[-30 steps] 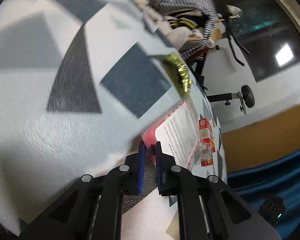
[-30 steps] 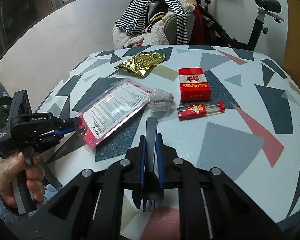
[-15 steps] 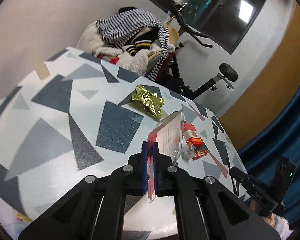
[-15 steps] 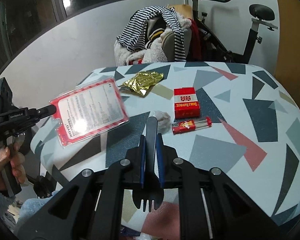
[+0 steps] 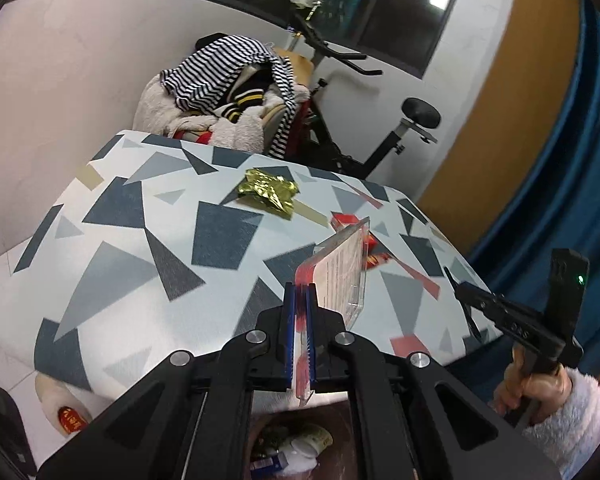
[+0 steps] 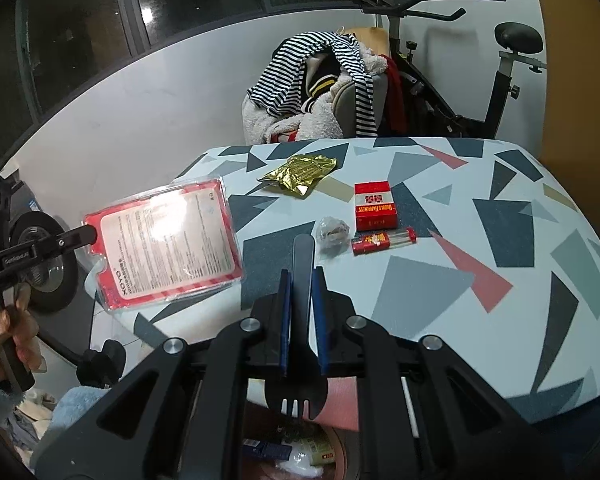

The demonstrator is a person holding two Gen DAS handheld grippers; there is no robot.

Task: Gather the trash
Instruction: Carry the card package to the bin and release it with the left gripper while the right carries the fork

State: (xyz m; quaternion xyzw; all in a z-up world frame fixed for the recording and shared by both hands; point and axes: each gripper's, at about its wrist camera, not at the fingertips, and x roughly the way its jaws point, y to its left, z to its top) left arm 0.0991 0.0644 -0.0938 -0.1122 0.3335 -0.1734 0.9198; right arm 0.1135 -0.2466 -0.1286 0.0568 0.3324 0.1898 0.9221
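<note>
**Both grippers loaded above the bin**

The left gripper (image 5: pixel 299 300) had its jaws clamped on the red edge of a clear plastic package (image 6: pixel 166 246) with a printed white card inside. The package was held in the air off the left edge of the worktop (image 6: pixel 500 264), its flat face turned towards the right wrist camera; from the left wrist view it showed nearly edge-on (image 5: pixel 340 276).

The right gripper (image 6: pixel 302 292) had its jaws closed on the handle of a black plastic fork (image 6: pixel 300 320), tines pointing back towards the camera, handle tip reaching out over the near side of the worktop.

On the patterned worktop lay a crumpled gold foil wrapper (image 6: pixel 302 174) at the far side, a red cigarette pack (image 6: pixel 374 206) near the middle, a small red-labelled tube (image 6: pixel 382 240) just in front of the pack, and a crumpled clear wrapper (image 6: pixel 331 232) beside the tube.

Below both grippers, a bin (image 6: pixel 340 452) with rubbish in it showed at the bottom of each view.
</note>
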